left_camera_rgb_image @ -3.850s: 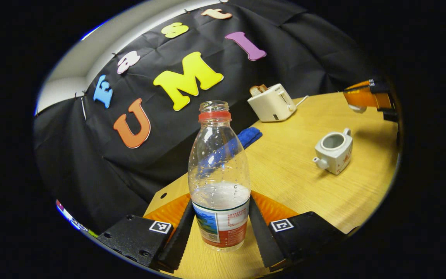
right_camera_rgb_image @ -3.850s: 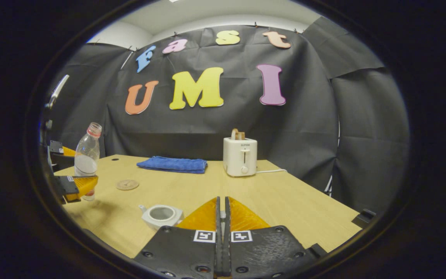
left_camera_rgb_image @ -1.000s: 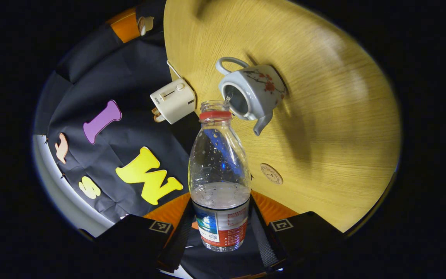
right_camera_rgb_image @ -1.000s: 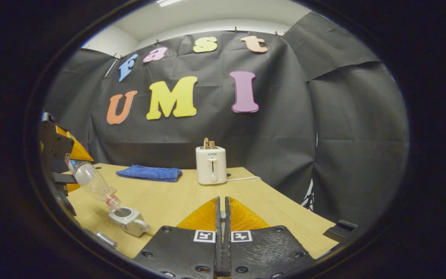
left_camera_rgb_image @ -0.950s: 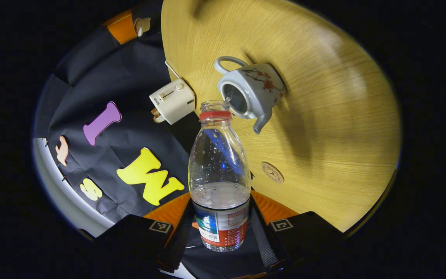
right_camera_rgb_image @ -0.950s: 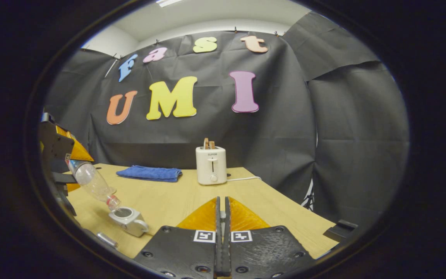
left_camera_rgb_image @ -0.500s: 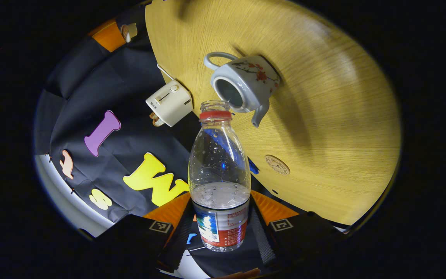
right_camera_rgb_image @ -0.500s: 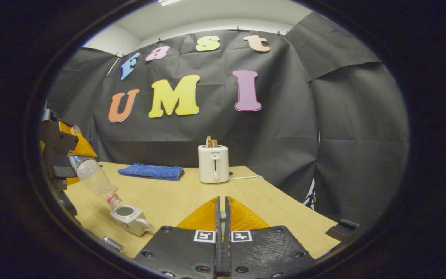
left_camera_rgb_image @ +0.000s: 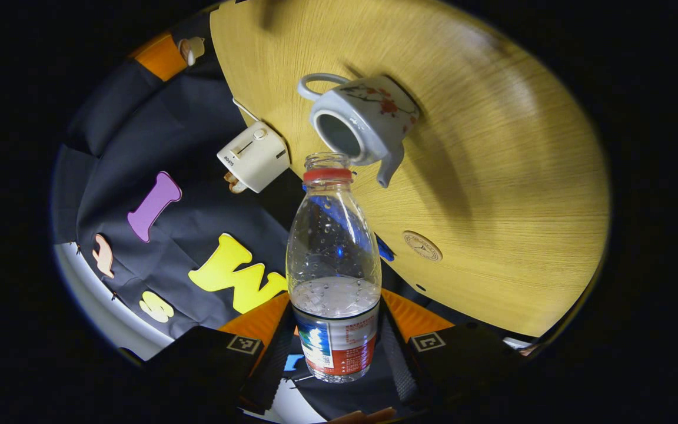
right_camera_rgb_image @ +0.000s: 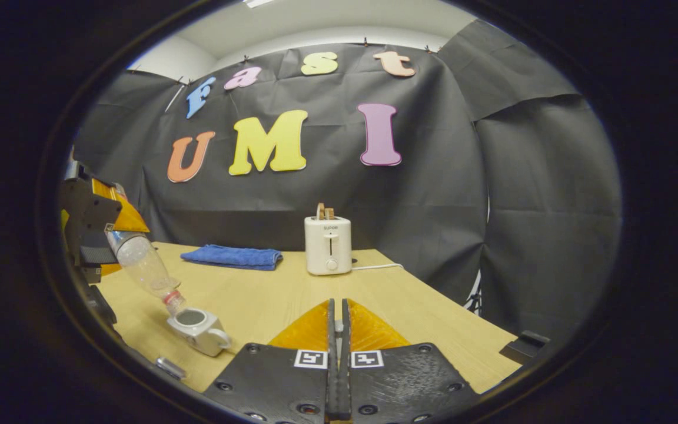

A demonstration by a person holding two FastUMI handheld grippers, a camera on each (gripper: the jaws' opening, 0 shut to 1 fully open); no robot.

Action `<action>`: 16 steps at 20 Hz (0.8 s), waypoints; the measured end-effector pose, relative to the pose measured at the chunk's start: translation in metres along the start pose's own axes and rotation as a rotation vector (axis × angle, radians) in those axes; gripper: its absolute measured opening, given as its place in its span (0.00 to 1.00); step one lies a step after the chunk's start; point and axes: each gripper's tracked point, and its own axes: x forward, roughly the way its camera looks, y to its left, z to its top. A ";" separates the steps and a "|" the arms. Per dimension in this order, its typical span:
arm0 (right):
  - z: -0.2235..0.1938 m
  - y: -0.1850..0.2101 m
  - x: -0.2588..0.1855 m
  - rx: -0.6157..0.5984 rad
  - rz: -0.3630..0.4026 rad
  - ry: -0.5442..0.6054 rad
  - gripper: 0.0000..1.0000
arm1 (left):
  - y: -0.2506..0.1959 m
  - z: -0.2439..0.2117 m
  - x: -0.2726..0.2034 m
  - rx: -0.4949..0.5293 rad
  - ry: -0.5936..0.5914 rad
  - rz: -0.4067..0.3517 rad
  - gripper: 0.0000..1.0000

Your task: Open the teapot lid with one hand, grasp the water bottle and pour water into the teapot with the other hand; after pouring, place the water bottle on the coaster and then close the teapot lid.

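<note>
Since half a second ago the bottle's mouth has slid off toward the near rim of the teapot [left_camera_rgb_image: 358, 121], and in the left gripper view the pot sits a little higher and farther from the neck. My left gripper [left_camera_rgb_image: 334, 353] has both fingers pressed against the labelled lower body of the water bottle [left_camera_rgb_image: 333, 259], which is tipped neck-down; the right gripper view shows it slanting toward the open pot on the table [right_camera_rgb_image: 268, 300]. My right gripper [right_camera_rgb_image: 336, 330] is closed nearly flat with only a thin slit between its fingers. From the left gripper view it appears to pinch the small lid [left_camera_rgb_image: 186, 49], though I can't confirm contact.

I judge the pour is ending or just over, since I see no stream at the mouth. Next I need to right the bottle without sloshing, then carry it to the coaster [left_camera_rgb_image: 422, 245], which lies near the pot. After that, the lid goes back on.
</note>
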 end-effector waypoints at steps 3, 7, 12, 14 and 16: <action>0.000 -0.001 0.001 0.007 -0.003 0.001 0.00 | -0.004 -0.009 0.000 -0.044 0.010 0.011 0.77; -0.005 -0.004 0.004 0.000 -0.015 0.011 0.00 | -0.011 -0.014 0.002 -0.204 -0.028 0.018 0.80; -0.009 0.000 0.006 -0.014 -0.020 0.019 0.00 | -0.022 -0.032 0.013 -0.480 -0.040 0.009 0.76; -0.012 0.004 0.006 -0.023 -0.015 0.025 0.00 | -0.033 -0.043 0.025 -0.575 -0.025 -0.005 0.76; -0.015 0.010 0.007 -0.035 -0.008 0.032 0.00 | -0.038 -0.055 0.036 -0.685 -0.007 -0.001 0.74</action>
